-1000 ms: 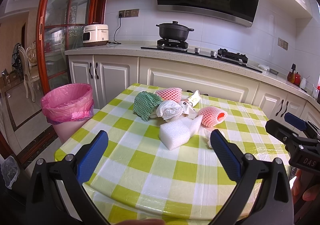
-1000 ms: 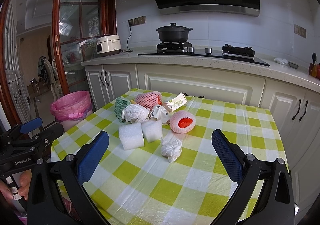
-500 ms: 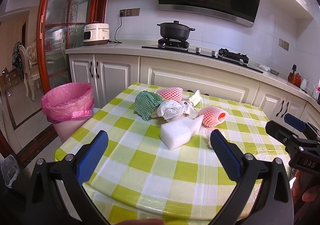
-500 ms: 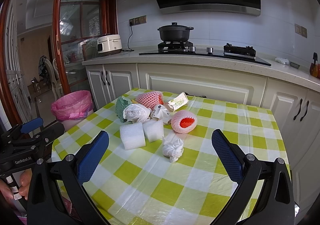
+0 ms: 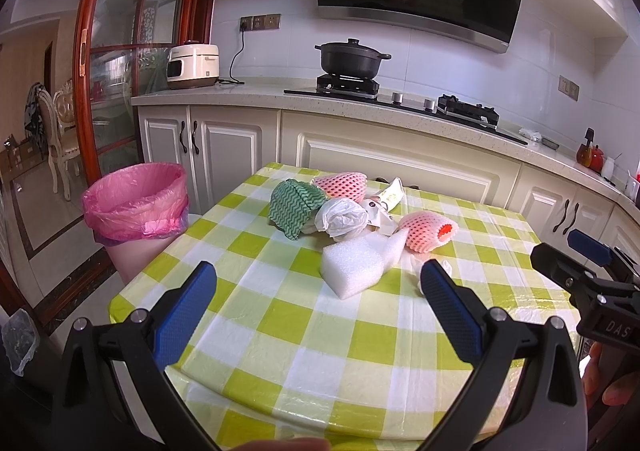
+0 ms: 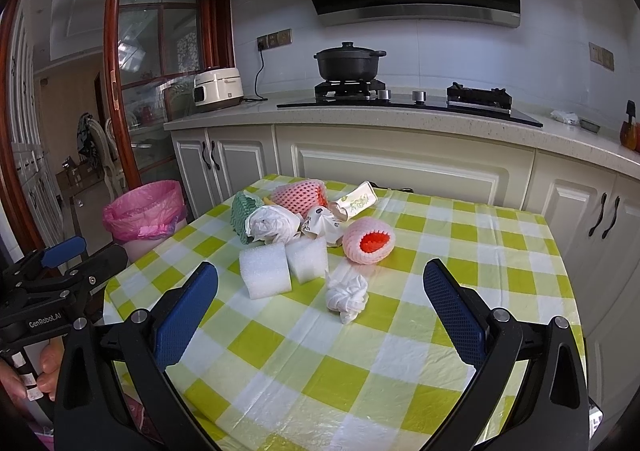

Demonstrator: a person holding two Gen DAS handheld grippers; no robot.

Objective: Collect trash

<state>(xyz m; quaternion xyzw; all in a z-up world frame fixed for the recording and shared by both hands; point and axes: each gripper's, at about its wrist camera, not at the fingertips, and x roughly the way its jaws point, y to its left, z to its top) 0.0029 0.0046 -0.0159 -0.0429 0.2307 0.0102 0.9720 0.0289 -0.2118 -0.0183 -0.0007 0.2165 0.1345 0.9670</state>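
Both tools wide open, holding nothing, above near edge of checked table [image 6: 360, 367]. Left gripper [image 5: 316, 291]: foam block [image 5: 354, 265] straight ahead between fingertips, pink-lined bin [image 5: 136, 207] far left on floor. Right gripper [image 6: 320, 291]: crumpled tissue [image 6: 347, 295] dead ahead, two foam blocks, netted fruit sleeves beyond

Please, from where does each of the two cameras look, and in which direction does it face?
Left wrist: sits on the left gripper, open; faces the trash pile, pink-lined bin at its left; the right gripper shows.
Right wrist: sits on the right gripper, open; faces the crumpled tissue; the left gripper shows.
Shared: checked table, foam blocks, stove pot.
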